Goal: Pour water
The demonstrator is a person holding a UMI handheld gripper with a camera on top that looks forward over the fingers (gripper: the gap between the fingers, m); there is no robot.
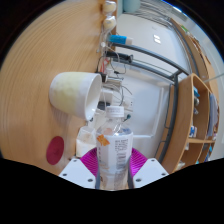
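Gripping a clear plastic water bottle (116,150) between its two fingers, the gripper (115,172) has both magenta pads (90,161) pressed against the bottle's labelled sides — the bottle stands upright with its white cap on top. Just beyond the bottle and slightly to its left, a pale cream cup (76,94) lies tilted on its side on the wooden table (30,75), its open mouth facing the bottle. A small magenta disc (54,151) lies left of the bottle, and a metal-framed rack (160,65) stands beyond it to the right.
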